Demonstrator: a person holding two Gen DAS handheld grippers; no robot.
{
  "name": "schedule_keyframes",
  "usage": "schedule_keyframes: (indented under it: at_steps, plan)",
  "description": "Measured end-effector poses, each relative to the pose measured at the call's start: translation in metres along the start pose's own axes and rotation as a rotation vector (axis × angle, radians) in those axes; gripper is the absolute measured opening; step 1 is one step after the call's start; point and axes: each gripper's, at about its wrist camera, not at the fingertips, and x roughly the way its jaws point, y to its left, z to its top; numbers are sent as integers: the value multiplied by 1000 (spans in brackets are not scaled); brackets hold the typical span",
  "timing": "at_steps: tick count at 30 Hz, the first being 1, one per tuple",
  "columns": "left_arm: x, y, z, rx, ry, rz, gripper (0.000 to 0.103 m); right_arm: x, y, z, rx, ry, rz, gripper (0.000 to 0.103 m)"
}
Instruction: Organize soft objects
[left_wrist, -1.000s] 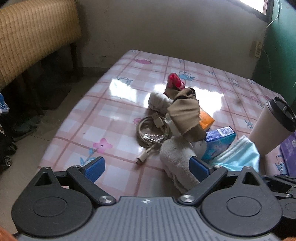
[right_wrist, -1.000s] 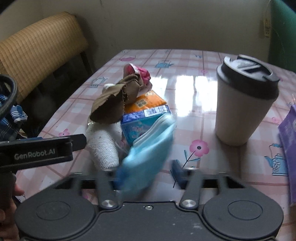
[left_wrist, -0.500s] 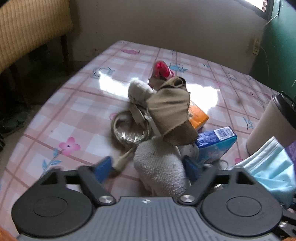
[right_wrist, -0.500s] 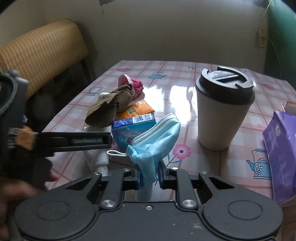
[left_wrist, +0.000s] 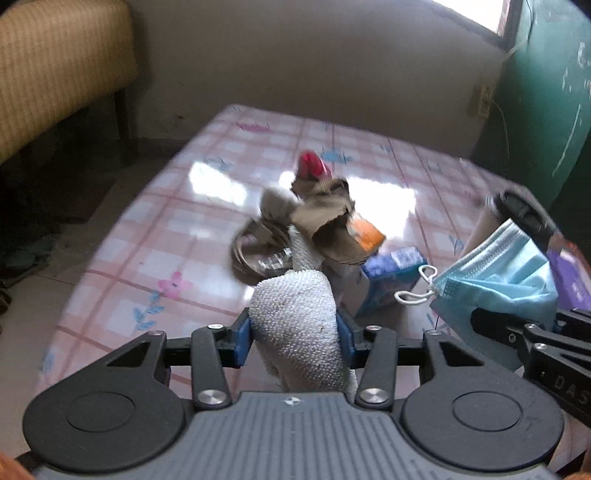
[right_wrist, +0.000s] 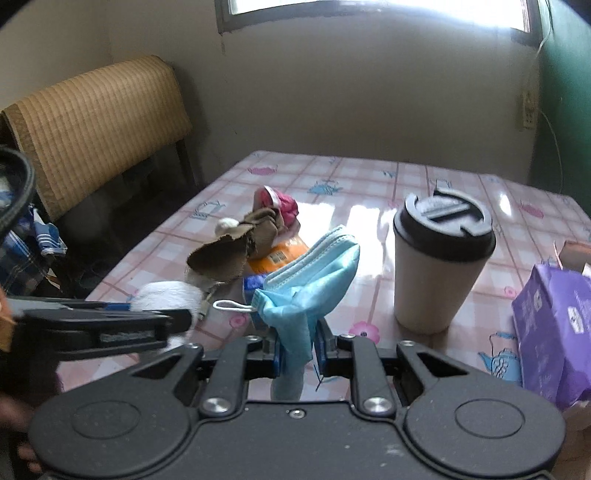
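Observation:
My left gripper (left_wrist: 294, 338) is shut on a white towel (left_wrist: 297, 328) and holds it raised above the table. The towel also shows in the right wrist view (right_wrist: 166, 295). My right gripper (right_wrist: 298, 352) is shut on a blue face mask (right_wrist: 310, 277) and holds it above the table; the mask shows at the right of the left wrist view (left_wrist: 495, 273). A brown cloth (left_wrist: 328, 225) drapes over a pile in the table's middle, with a red-pink cloth (left_wrist: 312, 168) behind it.
A coiled cable (left_wrist: 255, 251), an orange packet (left_wrist: 365, 234) and a blue tissue pack (left_wrist: 391, 280) lie in the pile. A lidded coffee cup (right_wrist: 439, 266) stands right of it, a purple pack (right_wrist: 554, 325) farther right. A woven chair (right_wrist: 92, 122) stands left.
My left gripper has closed on the white towel and lifted it. My right gripper has closed on the blue mask and raised it off the pile.

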Motion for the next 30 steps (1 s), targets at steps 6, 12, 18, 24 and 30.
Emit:
schedule_keyframes:
  at_steps: [6, 12, 18, 24, 30]
  plan:
    - [-30, 0, 16, 2, -62, -3, 48, -11, -2, 15, -7, -37, -7, 22]
    - [-55, 1, 32, -20, -136, -2, 48, -23, -6, 29, -14, -76, -9, 22]
    - [-57, -9, 41, -9, -160, 13, 48, -27, -6, 41, -28, -97, -1, 22]
    - [-45, -18, 45, 5, -141, 16, 48, -27, -3, 49, -43, -92, 4, 22]
    - [-40, -21, 48, 32, -126, 8, 48, -29, -4, 56, -43, -93, 4, 22]
